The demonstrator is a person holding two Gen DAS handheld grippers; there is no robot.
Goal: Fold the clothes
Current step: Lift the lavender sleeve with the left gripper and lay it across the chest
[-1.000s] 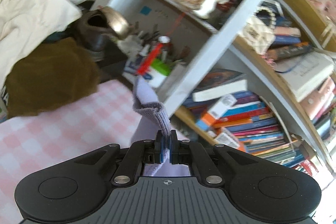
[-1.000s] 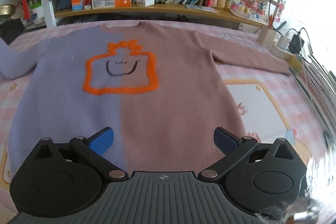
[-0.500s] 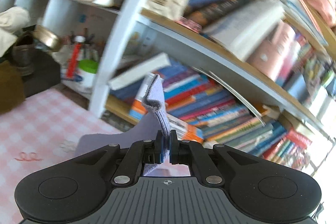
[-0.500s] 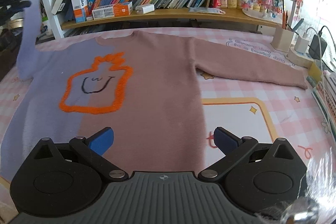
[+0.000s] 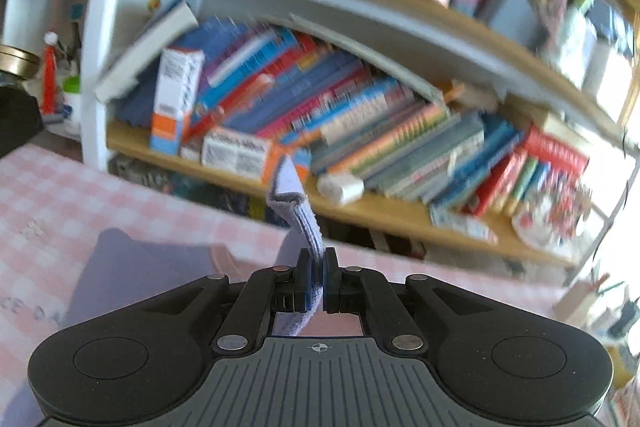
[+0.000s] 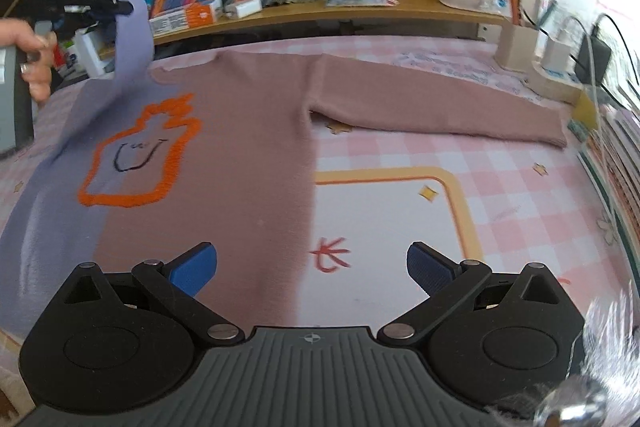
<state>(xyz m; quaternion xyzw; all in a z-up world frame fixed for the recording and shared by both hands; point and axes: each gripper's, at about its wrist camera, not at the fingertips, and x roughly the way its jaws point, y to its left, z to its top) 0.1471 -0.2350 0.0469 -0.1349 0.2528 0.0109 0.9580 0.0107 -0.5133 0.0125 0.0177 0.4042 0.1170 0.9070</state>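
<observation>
The two-tone sweater (image 6: 224, 163) lies flat on the pink checked worktop (image 6: 500, 187), lilac half and brown half, with an orange outline on its chest. Its lilac sleeve (image 5: 298, 215) is lifted off the cloth, pinched at the cuff by the left hand-held gripper (image 5: 316, 281). The right hand-held gripper (image 6: 312, 263) hangs spread wide over the hem, touching nothing. Ahead of both stands a bookshelf (image 6: 320, 11).

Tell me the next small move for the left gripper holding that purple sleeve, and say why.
Probably carry the purple sleeve across and lower it onto the sweater. The left gripper has its jaws shut on the cuff and holds it up near the bookshelf, while the sweater's body lies flat on the checked cloth. The right gripper is open and holds nothing.
</observation>
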